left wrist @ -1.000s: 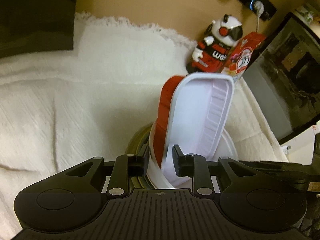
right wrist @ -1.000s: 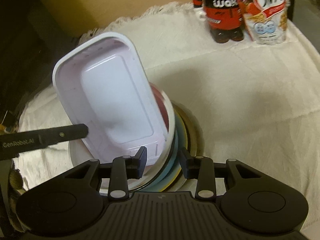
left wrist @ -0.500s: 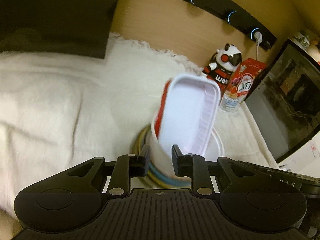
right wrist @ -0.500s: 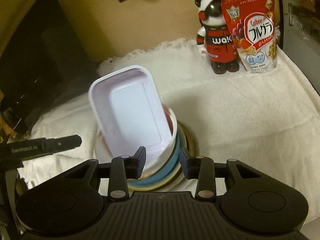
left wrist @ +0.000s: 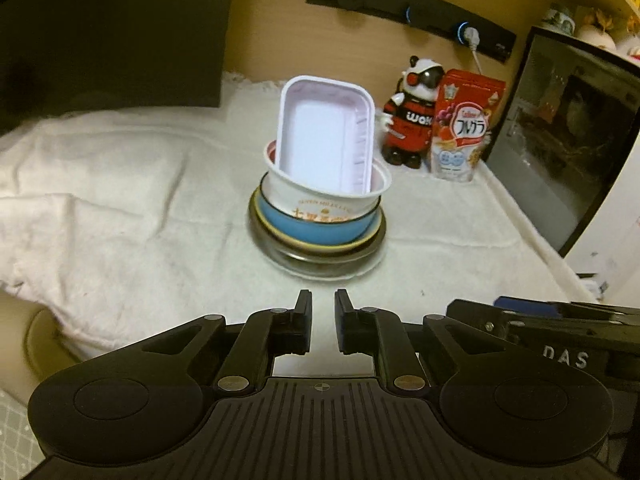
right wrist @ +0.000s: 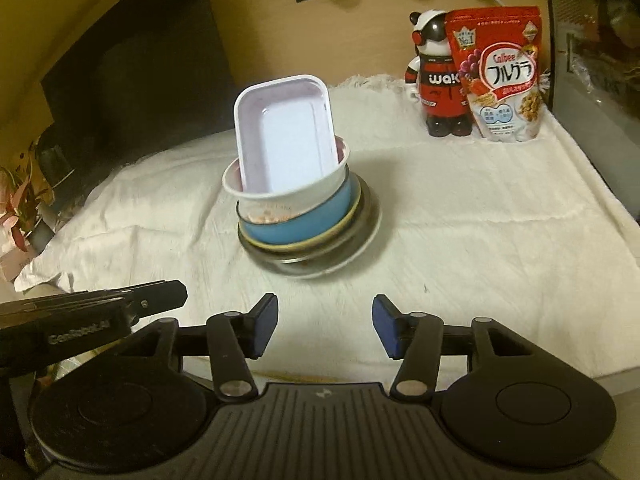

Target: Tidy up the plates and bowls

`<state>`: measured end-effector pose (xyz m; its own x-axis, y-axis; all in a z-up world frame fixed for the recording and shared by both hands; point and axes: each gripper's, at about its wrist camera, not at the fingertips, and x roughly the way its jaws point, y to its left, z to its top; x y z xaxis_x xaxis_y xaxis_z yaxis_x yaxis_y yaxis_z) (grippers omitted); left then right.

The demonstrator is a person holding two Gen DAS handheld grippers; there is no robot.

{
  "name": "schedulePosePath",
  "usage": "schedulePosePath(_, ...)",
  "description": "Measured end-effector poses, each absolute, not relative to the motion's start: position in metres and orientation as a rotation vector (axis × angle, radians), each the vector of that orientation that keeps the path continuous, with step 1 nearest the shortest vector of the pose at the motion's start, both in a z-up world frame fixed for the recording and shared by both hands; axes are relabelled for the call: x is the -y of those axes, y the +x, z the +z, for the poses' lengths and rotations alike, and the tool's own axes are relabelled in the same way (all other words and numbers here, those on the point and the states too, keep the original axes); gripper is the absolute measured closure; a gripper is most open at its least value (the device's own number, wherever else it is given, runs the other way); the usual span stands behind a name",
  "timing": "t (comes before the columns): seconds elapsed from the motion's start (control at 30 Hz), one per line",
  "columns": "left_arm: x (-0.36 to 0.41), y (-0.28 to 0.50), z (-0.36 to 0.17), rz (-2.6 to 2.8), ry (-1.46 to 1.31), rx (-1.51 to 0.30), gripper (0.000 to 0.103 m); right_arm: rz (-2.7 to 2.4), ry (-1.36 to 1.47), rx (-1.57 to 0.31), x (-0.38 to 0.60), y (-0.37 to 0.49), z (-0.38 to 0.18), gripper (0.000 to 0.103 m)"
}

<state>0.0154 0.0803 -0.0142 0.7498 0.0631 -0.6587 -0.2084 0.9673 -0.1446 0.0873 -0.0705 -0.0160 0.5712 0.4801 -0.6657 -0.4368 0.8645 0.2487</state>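
Observation:
A stack of dishes stands on the white cloth: a clear glass plate (left wrist: 320, 264) at the bottom, a yellow-rimmed dish, a blue bowl (left wrist: 316, 230), a white paper bowl (left wrist: 320, 200) and a white rectangular tray (left wrist: 324, 140) leaning upright in it. The stack also shows in the right wrist view, with the tray (right wrist: 286, 136) on the blue bowl (right wrist: 296, 226). My left gripper (left wrist: 323, 304) is empty, its jaws a narrow gap apart, well short of the stack. My right gripper (right wrist: 325, 312) is open and empty, also short of the stack.
A panda robot figure (left wrist: 412, 120) and a red cereal bag (left wrist: 464, 128) stand at the back right. A dark glass-fronted cabinet (left wrist: 568, 128) is at the right. A black panel (left wrist: 108, 36) is behind on the left. A plant (right wrist: 20, 208) is at the left edge.
Both grippers have pulled back from the stack. The left let go of the tray, which now leans in the paper bowl. The right gripper has opened wider.

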Motion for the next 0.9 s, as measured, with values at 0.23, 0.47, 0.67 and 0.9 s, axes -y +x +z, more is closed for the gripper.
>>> schedulePosePath(0.23,-0.064,0.004,-0.018,0.137,-0.165,-0.699,0.088,0.506,0.010,-0.727,0.069,0.065,-0.017,0.045)
schedulePosePath(0.47,-0.060,0.005,-0.022,0.121,-0.155,-0.738,0.088,0.506,-0.007,-0.733,0.063,0.063,-0.022,0.044)
schedulePosePath(0.67,-0.065,0.000,-0.021,0.132,-0.167,-0.739,0.088,0.515,-0.016,-0.736,0.057,0.063,-0.023,0.044)
schedulePosePath(0.9,-0.067,-0.005,-0.018,0.134,-0.180,-0.726,0.088,0.536,-0.020,-0.739,0.055,0.058,-0.023,0.044)
